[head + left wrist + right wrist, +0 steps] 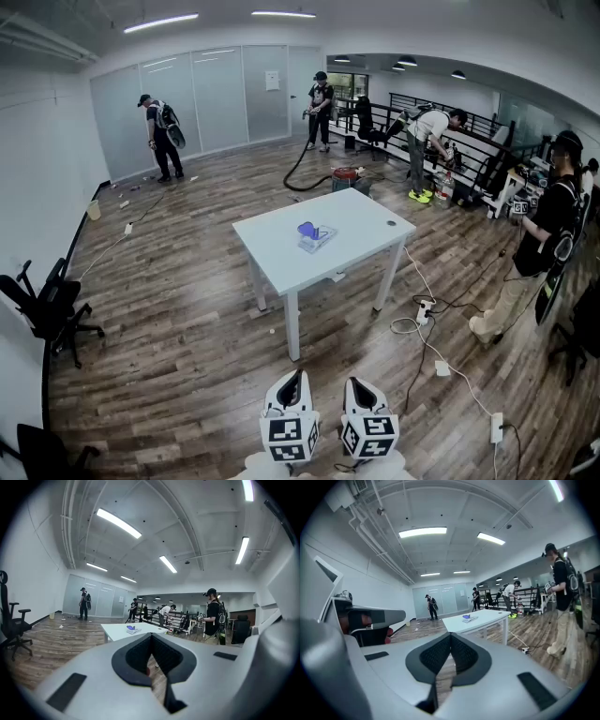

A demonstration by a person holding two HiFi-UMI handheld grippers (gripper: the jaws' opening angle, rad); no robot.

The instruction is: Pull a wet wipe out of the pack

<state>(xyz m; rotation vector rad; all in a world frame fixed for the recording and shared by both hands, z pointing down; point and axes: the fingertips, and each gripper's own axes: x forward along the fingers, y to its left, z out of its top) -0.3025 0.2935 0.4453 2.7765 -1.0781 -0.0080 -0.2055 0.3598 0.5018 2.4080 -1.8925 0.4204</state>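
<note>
- Left claw (296, 377), right claw (356, 382): grey plastic shells, smooth and matt.
- Pads (164, 654): black, finely ribbed, rubber-like, dull.
- Cubes (289, 439) behind the claws: matt faces with black-and-white print.
- Surface (272, 246), well ahead of both claws: white top, smooth and matt, on white painted legs.
- Pack (317, 236) on it: clear, glossy plastic film.
- Floor (187, 309) beneath the claws: brown wood-look planks with a low sheen.

Wipe pack (316, 236) lay on the desk (277, 258), well ahead of the left gripper (297, 374) and right gripper (360, 382), office chair (47, 305) stood far left.
</note>
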